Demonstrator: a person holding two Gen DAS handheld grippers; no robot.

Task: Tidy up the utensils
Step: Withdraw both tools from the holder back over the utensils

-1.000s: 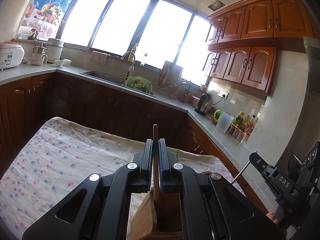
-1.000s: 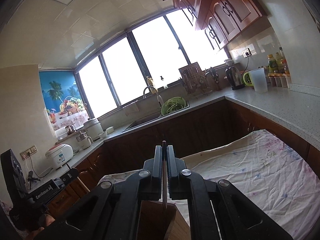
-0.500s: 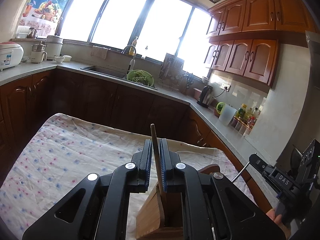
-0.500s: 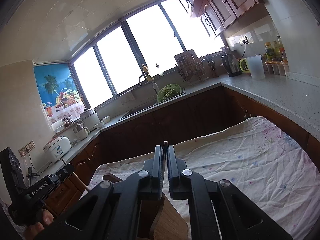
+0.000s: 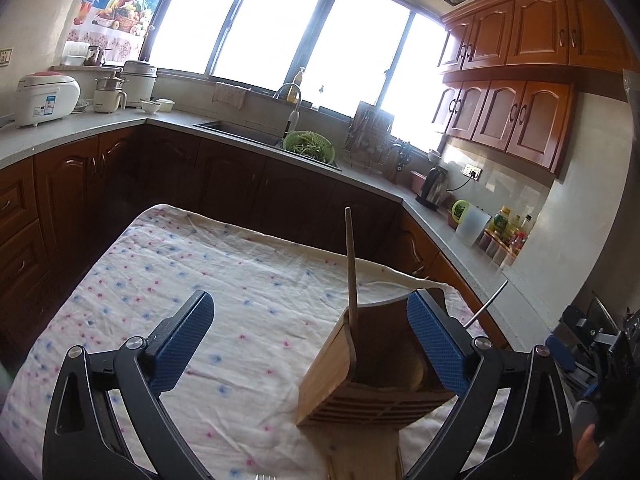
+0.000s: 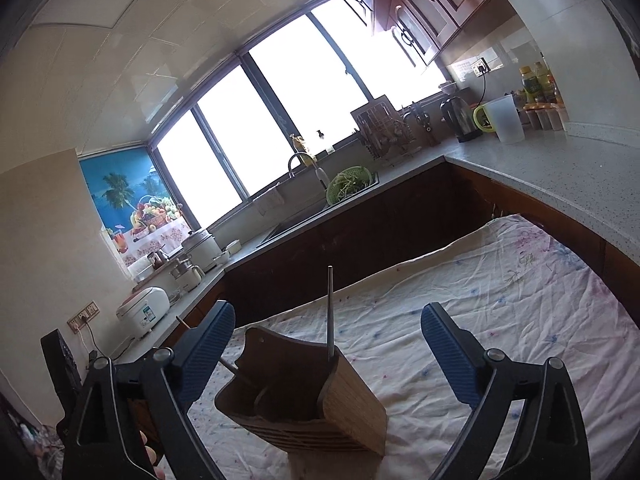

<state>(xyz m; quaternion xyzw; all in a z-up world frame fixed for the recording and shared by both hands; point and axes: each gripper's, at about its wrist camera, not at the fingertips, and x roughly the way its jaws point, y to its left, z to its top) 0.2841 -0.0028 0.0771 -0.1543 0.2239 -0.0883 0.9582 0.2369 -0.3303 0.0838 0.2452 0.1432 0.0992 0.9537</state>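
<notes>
Both utensils are being released into the wooden holder (image 5: pixel 372 384): the left gripper (image 5: pixel 310 344) and right gripper (image 6: pixel 328 354) are opening wide, empty. Withdrawal is called for next.

I see a slatted bamboo utensil holder (image 5: pixel 372 376) at 6 o'clock, holding 1 wooden stick (image 5: pixel 351 268) and 1 slim metal handle (image 6: pixel 330 312), both nearly upright.

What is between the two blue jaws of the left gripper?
In the left wrist view, the wooden utensil holder with a wooden stick standing in it; the left gripper's jaws are opening, gripping nothing.
</notes>
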